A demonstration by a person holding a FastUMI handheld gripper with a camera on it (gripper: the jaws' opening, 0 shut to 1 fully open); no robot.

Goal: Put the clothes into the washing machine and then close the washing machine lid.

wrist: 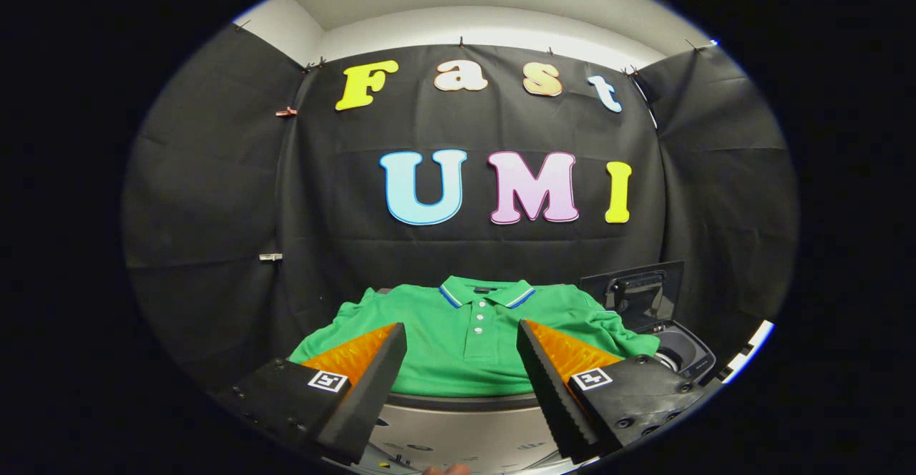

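Note:
A green polo shirt (pixel 458 325) with a blue-and-white striped collar lies spread flat on a grey surface just ahead of my fingers. My gripper (pixel 461 343) is open, its two black fingers with orange sides held wide apart above the shirt's lower part, touching nothing. To the right of the shirt, the washing machine's dark lid (pixel 637 292) stands raised, and below it the round drum opening (pixel 683 352) shows partly, beyond my right finger.
The grey top (pixel 458 425) under the shirt curves toward me below the fingers. Black cloth walls close in behind and on both sides. A fingertip (pixel 447 469) shows at the very bottom between the fingers.

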